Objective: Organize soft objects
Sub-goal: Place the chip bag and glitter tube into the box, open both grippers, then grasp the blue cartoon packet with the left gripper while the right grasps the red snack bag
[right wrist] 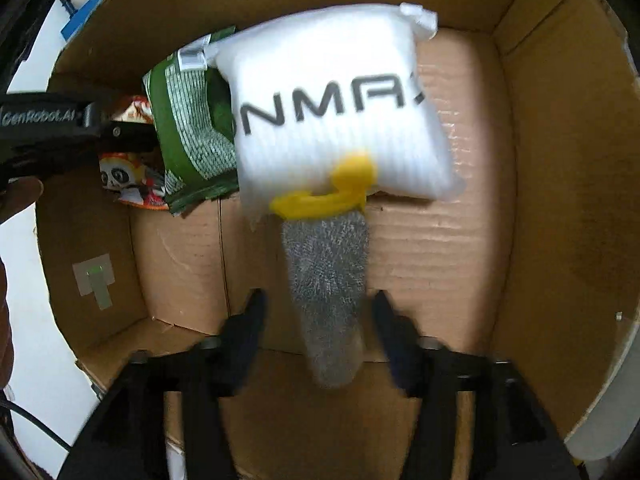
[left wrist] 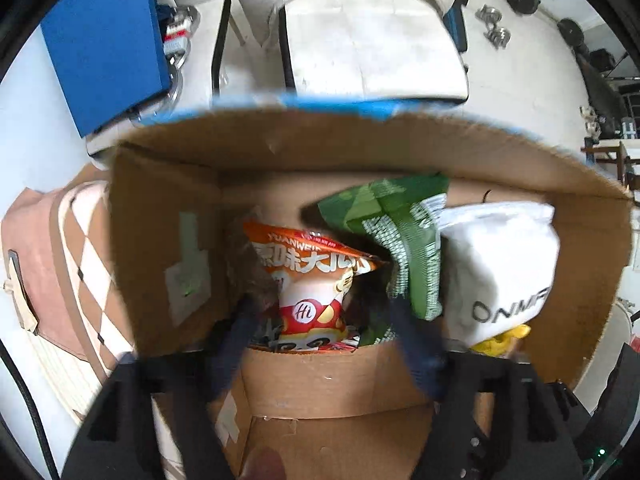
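An open cardboard box (left wrist: 160,216) holds an orange snack bag (left wrist: 316,280), a green snack bag (left wrist: 404,236) and a white air pillow (left wrist: 500,264) printed with black letters. My left gripper (left wrist: 320,312) is open, its fingers either side of the orange bag's lower part. In the right wrist view the white pillow (right wrist: 340,120) leans on the green bag (right wrist: 188,120). A grey fuzzy toy (right wrist: 328,288) with a yellow piece (right wrist: 332,196) lies on the box floor (right wrist: 440,248). My right gripper (right wrist: 320,312) is open around the toy, not touching it.
A pink and cream checked bag (left wrist: 60,272) lies left of the box. A blue board (left wrist: 104,40) and a white cushion (left wrist: 372,40) lie beyond it. The left gripper's body (right wrist: 52,120) enters the right wrist view from the left.
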Motion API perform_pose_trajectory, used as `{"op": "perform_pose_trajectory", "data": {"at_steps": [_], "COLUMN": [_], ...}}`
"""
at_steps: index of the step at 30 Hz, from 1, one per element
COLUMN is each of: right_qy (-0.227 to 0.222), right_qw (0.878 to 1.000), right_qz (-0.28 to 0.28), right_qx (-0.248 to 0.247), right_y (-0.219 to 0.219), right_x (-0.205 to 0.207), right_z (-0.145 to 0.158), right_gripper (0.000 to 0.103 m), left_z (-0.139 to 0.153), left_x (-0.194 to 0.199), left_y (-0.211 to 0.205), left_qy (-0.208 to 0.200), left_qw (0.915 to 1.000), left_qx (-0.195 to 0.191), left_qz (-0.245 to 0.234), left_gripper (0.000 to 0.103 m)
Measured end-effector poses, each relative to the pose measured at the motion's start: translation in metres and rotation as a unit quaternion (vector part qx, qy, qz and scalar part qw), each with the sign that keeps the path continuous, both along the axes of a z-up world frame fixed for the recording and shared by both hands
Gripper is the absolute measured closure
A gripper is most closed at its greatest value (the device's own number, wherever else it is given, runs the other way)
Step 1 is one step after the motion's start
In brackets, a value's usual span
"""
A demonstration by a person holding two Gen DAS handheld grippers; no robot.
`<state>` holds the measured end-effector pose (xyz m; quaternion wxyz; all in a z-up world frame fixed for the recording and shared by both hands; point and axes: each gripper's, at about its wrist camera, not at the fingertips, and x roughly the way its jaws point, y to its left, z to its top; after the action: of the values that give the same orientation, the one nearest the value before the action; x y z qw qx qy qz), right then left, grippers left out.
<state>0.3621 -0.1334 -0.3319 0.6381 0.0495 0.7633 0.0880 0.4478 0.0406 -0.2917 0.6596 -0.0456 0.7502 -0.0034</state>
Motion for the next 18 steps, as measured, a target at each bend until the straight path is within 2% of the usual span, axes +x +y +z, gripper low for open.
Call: {"op": "perform_pose_trajectory", "data": {"at_steps": [3, 6, 11, 14, 17, 18], "right_qy": [-0.012, -0.037, -0.100, -0.136, -0.150, -0.150], "right_qw": [1.000, 0.999, 0.995, 0.991, 0.989, 0.989], "right_qz": [0.008, 0.007, 0.006, 0.007, 0.010, 0.011], "right_qx": [-0.005, -0.005, -0.010, -0.003, -0.002, -0.005], "right_y": [0.002, 0.001, -0.010, -0.027, -0.055, -0.063], "right_x": [0.000, -0.003, -0.017, -0.034, -0.066, -0.078], "right_z": [0.013, 0.034, 0.081, 0.113, 0.134, 0.137], "right_gripper": [0.017, 0.000, 0.000, 0.000, 0.000, 0.000], "left_z": [0.020, 0.045, 0.089, 0.111, 0.117, 0.113], "left_x": [-0.006, -0.019, -0.064, -0.111, -0.177, -0.207], "left_y": [0.003, 0.008, 0.003, -0.011, -0.038, -0.053], "left_qy": [-0.022, -0.050, -0.101, -0.142, -0.175, -0.181], "left_qw": [0.9997, 0.9985, 0.9944, 0.9890, 0.9778, 0.9704], "left_qx": [-0.004, -0.018, -0.033, -0.017, 0.041, 0.060], "left_qz": [0.004, 0.015, 0.002, -0.039, -0.108, -0.148], "left_gripper": [0.008, 0.006, 0.006, 0.006, 0.006, 0.006]}}
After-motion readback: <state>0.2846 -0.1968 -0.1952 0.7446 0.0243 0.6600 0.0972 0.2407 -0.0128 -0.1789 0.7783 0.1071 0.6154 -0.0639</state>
